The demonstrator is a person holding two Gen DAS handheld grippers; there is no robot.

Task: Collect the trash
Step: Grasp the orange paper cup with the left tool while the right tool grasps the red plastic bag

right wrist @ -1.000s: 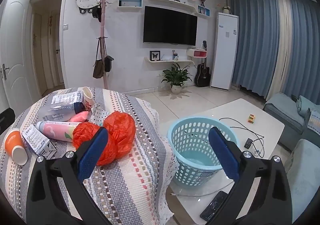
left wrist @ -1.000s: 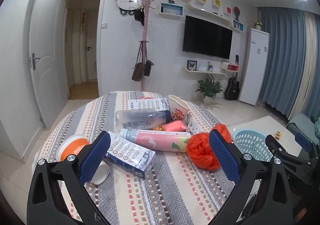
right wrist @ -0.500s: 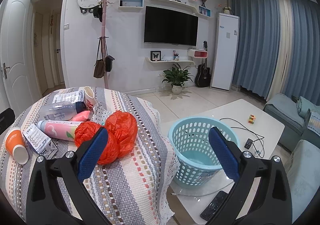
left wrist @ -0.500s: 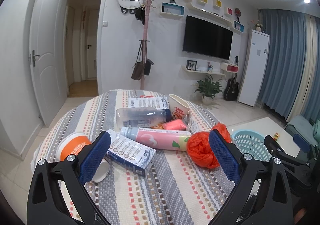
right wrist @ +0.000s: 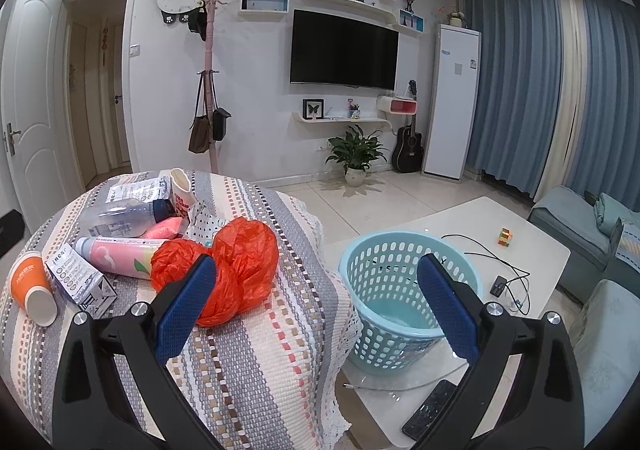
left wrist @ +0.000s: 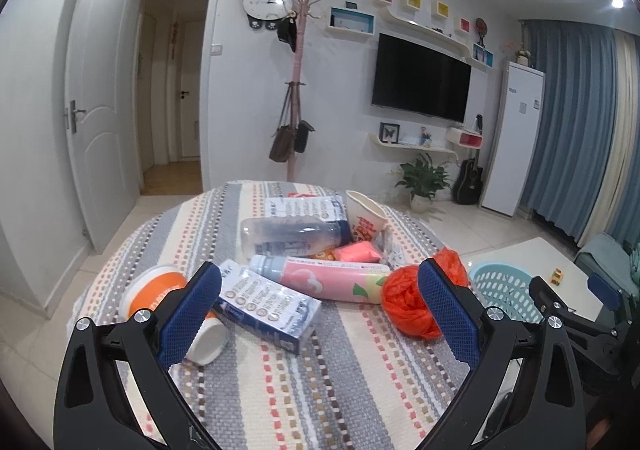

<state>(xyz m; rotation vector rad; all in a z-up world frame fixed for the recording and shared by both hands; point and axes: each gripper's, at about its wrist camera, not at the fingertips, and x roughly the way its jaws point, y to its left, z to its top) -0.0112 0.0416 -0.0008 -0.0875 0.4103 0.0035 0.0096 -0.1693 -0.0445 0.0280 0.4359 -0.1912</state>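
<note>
Trash (left wrist: 316, 270) lay mid-frame on the striped table (left wrist: 320, 390); left gripper (left wrist: 320, 314) and right gripper (right wrist: 316, 314) were both spread apart, holding nothing.

Trash pile (left wrist: 316, 262) crowding table; basket (right wrist: 404, 290) unobstructed.

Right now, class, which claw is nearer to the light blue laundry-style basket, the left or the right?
Right. The right claw hangs open just before the basket, beside the table's edge. The left claw is open over the table, the basket off to its right.
</note>
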